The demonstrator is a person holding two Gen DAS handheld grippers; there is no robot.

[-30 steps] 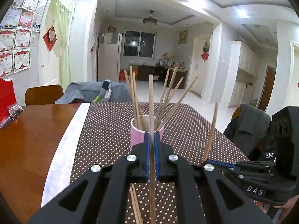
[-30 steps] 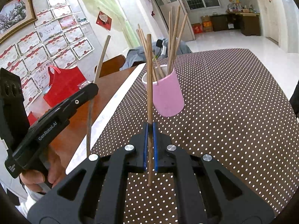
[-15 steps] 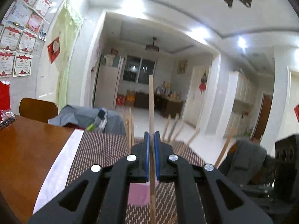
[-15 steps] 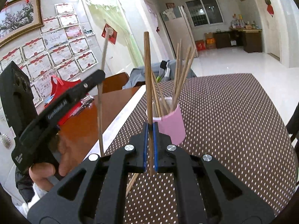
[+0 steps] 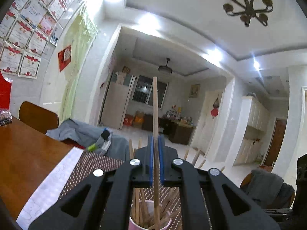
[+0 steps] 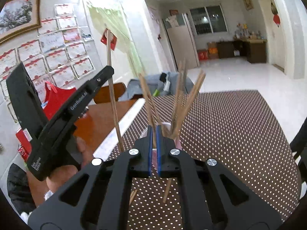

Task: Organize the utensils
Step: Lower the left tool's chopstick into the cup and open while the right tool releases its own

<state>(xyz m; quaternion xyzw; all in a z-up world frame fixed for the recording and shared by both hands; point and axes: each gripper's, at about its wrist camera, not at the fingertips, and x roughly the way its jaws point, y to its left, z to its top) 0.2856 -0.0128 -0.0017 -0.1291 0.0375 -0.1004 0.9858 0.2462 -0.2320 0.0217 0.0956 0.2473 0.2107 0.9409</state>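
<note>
A pink cup point(image 5: 134, 223) holding several wooden chopsticks stands on the dotted brown runner point(image 6: 230, 134). My left gripper point(image 5: 156, 161) is shut on one upright chopstick point(image 5: 155, 105), right above the cup, with the stick's lower end inside it. The left gripper also shows in the right wrist view point(image 6: 107, 72), still holding that stick point(image 6: 112, 88). My right gripper point(image 6: 153, 149) is just in front of the cup point(image 6: 177, 140); its blue pads stand slightly apart with no stick between them. A chopstick point(image 6: 167, 190) hangs or falls just under it.
Another loose chopstick end point(image 6: 133, 196) lies on the runner below the right gripper. The wooden table point(image 5: 25, 153) extends left, with a chair point(image 5: 38, 117) behind it and a red bag point(image 6: 55, 99) at its far side.
Both grippers rose and moved over the cup. The left one brought its chopstick down into the cup. The right one let go of its chopstick, which now sits below its jaws.
</note>
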